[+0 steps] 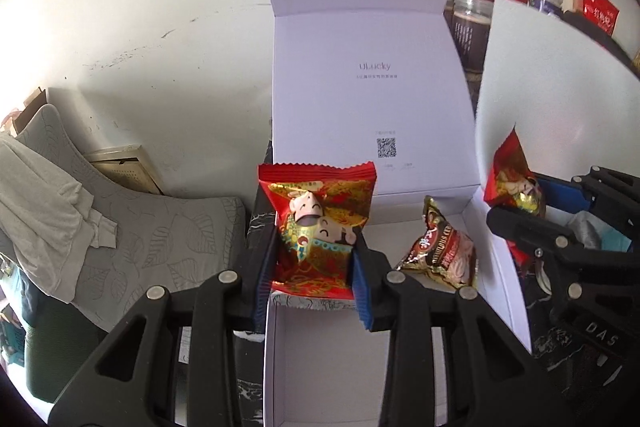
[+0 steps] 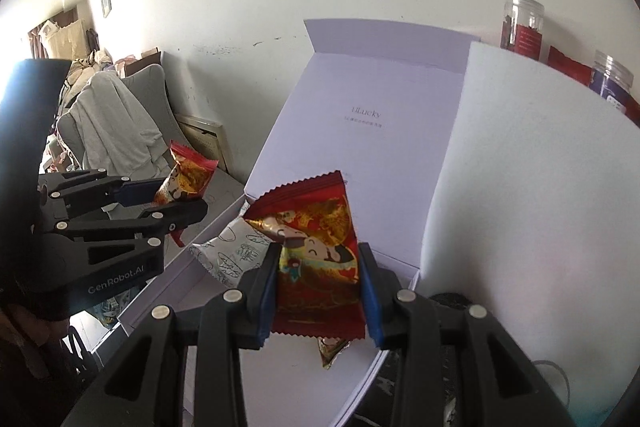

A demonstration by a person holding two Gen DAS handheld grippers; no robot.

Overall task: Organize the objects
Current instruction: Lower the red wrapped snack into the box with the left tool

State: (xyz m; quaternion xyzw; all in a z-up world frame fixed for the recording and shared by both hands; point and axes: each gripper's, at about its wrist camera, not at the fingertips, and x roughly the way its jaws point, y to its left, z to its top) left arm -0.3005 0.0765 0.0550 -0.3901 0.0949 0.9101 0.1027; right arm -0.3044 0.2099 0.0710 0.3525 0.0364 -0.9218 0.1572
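My left gripper (image 1: 316,267) is shut on a red snack packet (image 1: 320,219) with a cartoon figure, held over the near left of an open white box (image 1: 320,367). My right gripper (image 2: 320,287) is shut on a similar red packet (image 2: 316,243) above the same box (image 2: 288,367). A gold-brown packet (image 1: 440,251) lies inside the box. A white packet with line drawings (image 2: 228,255) also lies there. The right gripper (image 1: 520,205) and its packet (image 1: 512,175) show at the right of the left wrist view. The left gripper (image 2: 180,199) and its packet (image 2: 188,179) show at the left of the right wrist view.
The box lid (image 1: 372,87) stands upright at the back. A white foam sheet (image 2: 520,167) leans to the right of it. Clear jars (image 2: 524,23) and red packets line the wall behind. A grey chair with a draped cloth (image 1: 52,195) stands at the left.
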